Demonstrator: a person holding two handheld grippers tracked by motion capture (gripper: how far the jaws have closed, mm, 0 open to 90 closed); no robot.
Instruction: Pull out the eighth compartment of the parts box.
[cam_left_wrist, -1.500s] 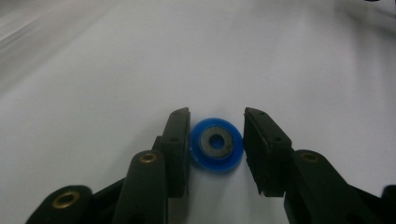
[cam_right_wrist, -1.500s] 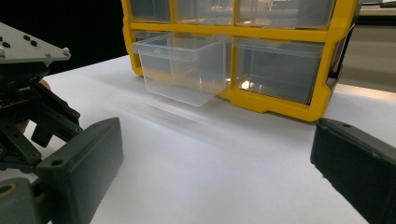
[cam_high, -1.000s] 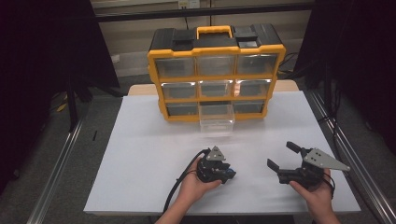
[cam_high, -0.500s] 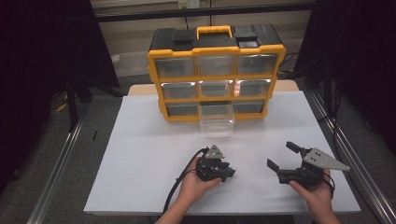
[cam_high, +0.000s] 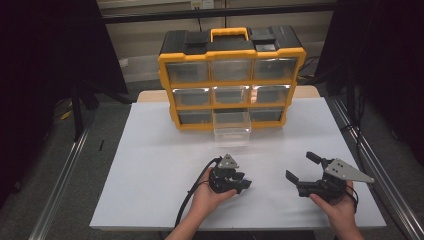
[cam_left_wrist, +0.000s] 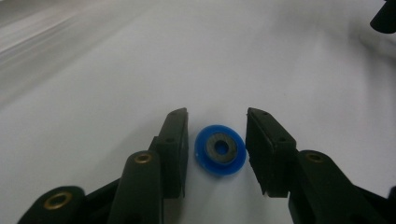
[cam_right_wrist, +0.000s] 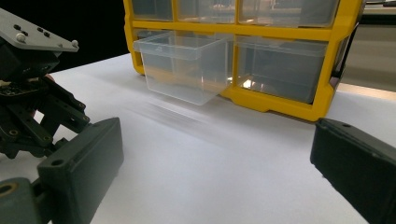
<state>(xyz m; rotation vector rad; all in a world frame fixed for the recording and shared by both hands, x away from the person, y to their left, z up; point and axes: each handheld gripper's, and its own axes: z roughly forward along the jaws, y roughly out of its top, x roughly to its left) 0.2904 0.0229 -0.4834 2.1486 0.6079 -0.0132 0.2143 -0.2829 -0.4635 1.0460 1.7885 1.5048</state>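
Note:
A small blue disc (cam_left_wrist: 220, 149) with a grey ring in its middle lies flat on the white table. My left gripper (cam_left_wrist: 218, 123) is open, with one jaw on each side of the disc and a thin gap on both sides. In the high view the left gripper (cam_high: 242, 184) rests low on the table at the front centre. My right gripper (cam_high: 301, 166) is held to its right, wide open with nothing between its jaws (cam_right_wrist: 215, 158). A clear plastic drawer (cam_high: 231, 129) sticks out of the bottom middle slot of the yellow and black organizer (cam_high: 231, 77).
The organizer stands at the table's far edge, its other drawers pushed in. The pulled-out drawer (cam_right_wrist: 184, 65) looks empty. White table surface (cam_high: 150, 165) stretches between the organizer and the grippers. Metal rails run along both sides of the table.

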